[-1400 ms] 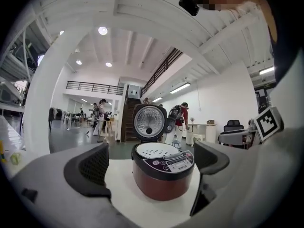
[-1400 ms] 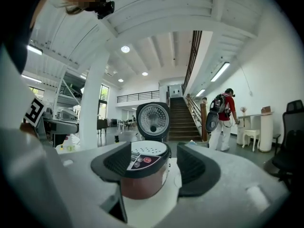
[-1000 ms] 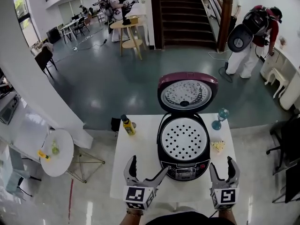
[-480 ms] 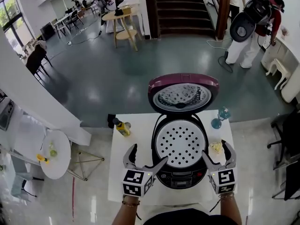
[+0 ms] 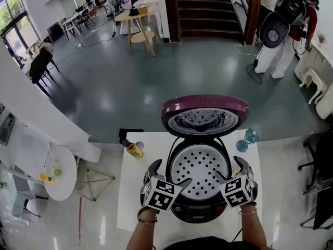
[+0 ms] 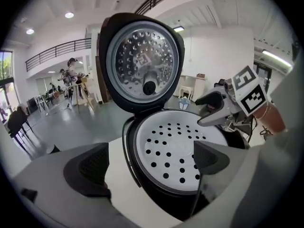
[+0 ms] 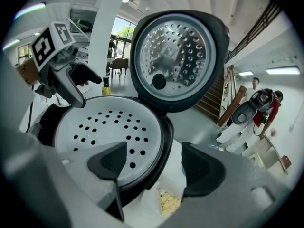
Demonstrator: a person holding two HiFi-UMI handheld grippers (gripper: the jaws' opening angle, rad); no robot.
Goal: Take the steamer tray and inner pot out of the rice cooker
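Note:
The rice cooker (image 5: 200, 204) stands on the white table (image 5: 140, 191) with its maroon lid (image 5: 204, 114) up. A white steamer tray (image 5: 200, 164) with many holes sits in its mouth; the inner pot under it is hidden. My left gripper (image 5: 168, 175) is open and straddles the cooker's left rim, over the tray (image 6: 183, 146). My right gripper (image 5: 233, 170) is open astride the right rim, one jaw over the tray (image 7: 114, 127) and one outside. Neither gripper holds anything.
A yellow bottle (image 5: 131, 147) stands at the table's back left. A blue glass (image 5: 248, 138) stands at the back right, with a small dish of yellow food (image 7: 165, 202) beside the cooker's right side. People stand far off on the floor by the stairs.
Both grippers moved forward and down from the table's front edge to the cooker's left and right rims. The head view shifted closer over the cooker.

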